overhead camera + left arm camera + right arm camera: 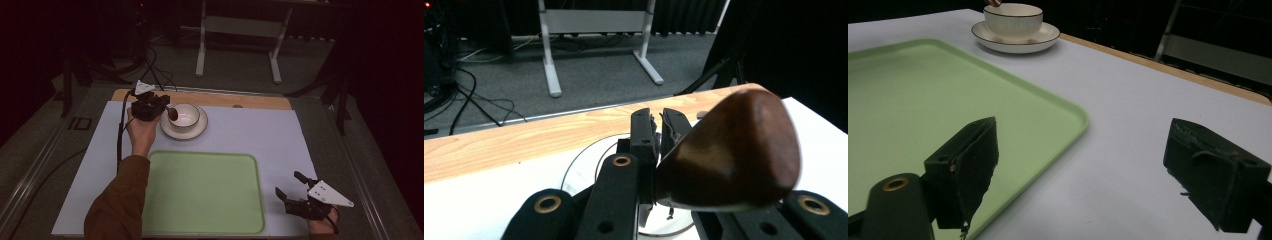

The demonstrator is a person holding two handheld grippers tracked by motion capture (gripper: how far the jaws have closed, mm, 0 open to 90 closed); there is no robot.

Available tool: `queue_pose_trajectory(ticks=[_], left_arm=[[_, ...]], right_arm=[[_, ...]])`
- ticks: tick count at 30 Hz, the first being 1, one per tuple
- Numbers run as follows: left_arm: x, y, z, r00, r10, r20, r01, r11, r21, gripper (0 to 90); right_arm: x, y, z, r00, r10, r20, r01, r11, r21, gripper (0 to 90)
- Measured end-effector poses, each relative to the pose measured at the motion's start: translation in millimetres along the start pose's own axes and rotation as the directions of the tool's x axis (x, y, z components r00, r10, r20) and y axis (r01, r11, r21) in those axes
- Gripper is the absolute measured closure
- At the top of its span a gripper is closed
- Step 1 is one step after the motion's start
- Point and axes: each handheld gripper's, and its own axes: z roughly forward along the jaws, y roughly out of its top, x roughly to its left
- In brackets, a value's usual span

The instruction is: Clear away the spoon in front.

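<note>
A white bowl [187, 116] stands on a white saucer [183, 132] at the back of the white mat. My left gripper [164, 103] is shut on the handle of a dark brown spoon [173, 114], whose head hangs over the bowl's left rim. In the left gripper view the spoon head [734, 155] looms large beside the closed jaws of that gripper [659, 121]. My right gripper [287, 183] rests open and empty near the front right corner of the green tray [200, 192]. In the right gripper view, the right gripper [1083, 150] has the bowl [1013, 20] far ahead.
The white mat [260, 135] covers a wooden table whose bare edge [250, 100] shows at the back. A white table frame [237, 30] and cables [155, 70] stand on the floor behind. A sleeved left forearm [120, 200] crosses the tray's left edge.
</note>
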Motion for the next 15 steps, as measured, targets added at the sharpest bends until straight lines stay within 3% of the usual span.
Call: queue_pose_trajectory(ticks=[15], left_arm=[[-4.7, 6.3, -31.7, 0.9968, 0.065, 0.046, -0.066, 0.9975, 0.026, 84.9]], right_arm=[[0.2, 0.1, 0.2, 1.0, -0.003, 0.001, 0.003, 1.0, 0.001, 14.0]])
